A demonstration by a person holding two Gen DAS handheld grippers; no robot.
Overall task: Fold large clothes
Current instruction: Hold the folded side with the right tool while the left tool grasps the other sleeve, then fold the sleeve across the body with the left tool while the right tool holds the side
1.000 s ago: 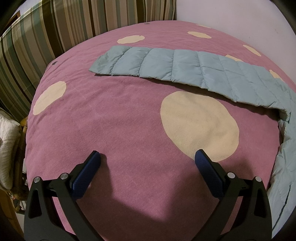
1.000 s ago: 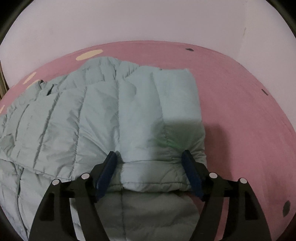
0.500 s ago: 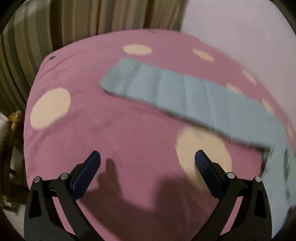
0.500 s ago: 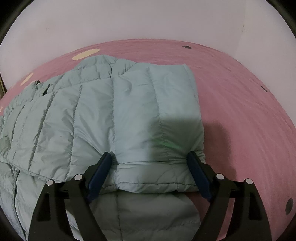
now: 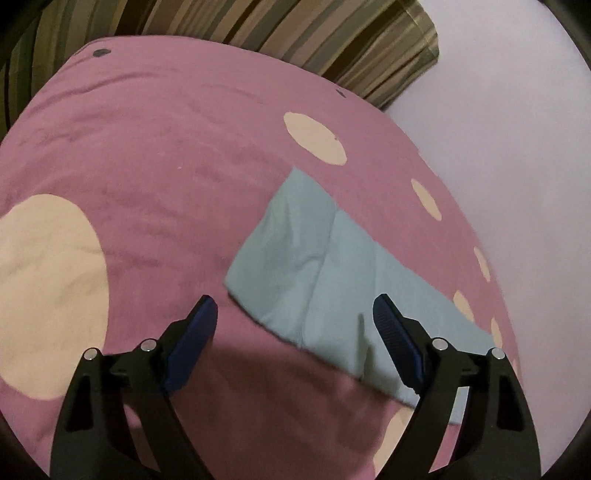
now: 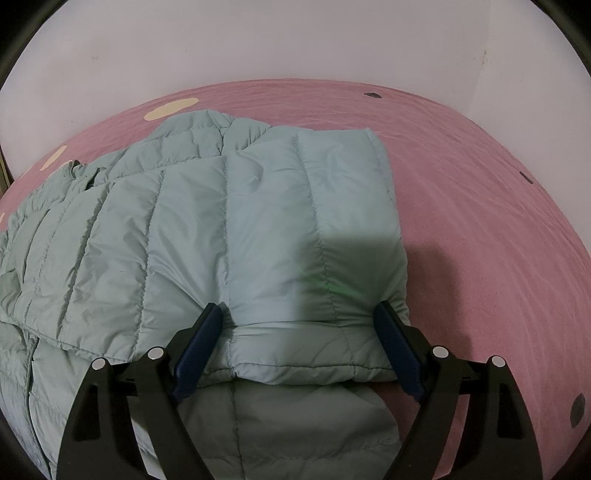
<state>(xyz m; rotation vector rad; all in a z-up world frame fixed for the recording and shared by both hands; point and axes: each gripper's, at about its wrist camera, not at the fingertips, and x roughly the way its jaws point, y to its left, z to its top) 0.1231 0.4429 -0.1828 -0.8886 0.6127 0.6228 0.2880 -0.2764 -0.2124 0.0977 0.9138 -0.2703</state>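
A pale blue-green quilted puffer jacket (image 6: pixel 207 236) lies on a pink bedspread (image 6: pixel 480 206) with cream dots. In the right wrist view one sleeve is folded across the jacket body, its cuff end between my right gripper's (image 6: pixel 299 343) open jaws, low over the fabric. In the left wrist view the other sleeve (image 5: pixel 314 269) stretches out flat on the bedspread (image 5: pixel 155 177). My left gripper (image 5: pixel 295 339) is open and empty, with the sleeve's cuff end just ahead of and partly between its fingertips.
A striped pillow or headboard cushion (image 5: pixel 295 33) lies along the far edge of the bed. A pale wall (image 5: pixel 509 122) borders the bed on the right, and also shows behind the bed in the right wrist view (image 6: pixel 258 40).
My left gripper has swung forward and right across the bedspread until the outstretched sleeve's cuff lies at its fingertips. My right gripper has barely shifted and stays open over the folded sleeve.
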